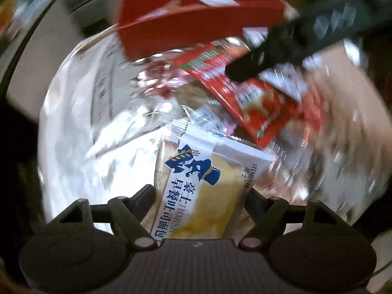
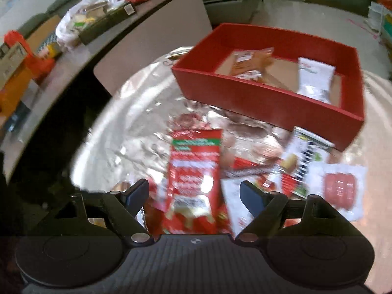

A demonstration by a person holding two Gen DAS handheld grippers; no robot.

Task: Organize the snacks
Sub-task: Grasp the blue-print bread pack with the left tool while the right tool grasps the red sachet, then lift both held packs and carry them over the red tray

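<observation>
Left fingers [image 1: 156,196] grasping bread packet [image 1: 196,196] | right fingers [image 2: 252,196] released, angled down

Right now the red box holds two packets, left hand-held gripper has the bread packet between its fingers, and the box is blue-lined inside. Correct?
One thing is off: the red box is not blue-lined; the right wrist view shows a brown cardboard floor inside. The rest stands: two packets lie in it, an orange-brown one and a white one, and the left hand-held gripper has the bread packet between its fingers.
</observation>
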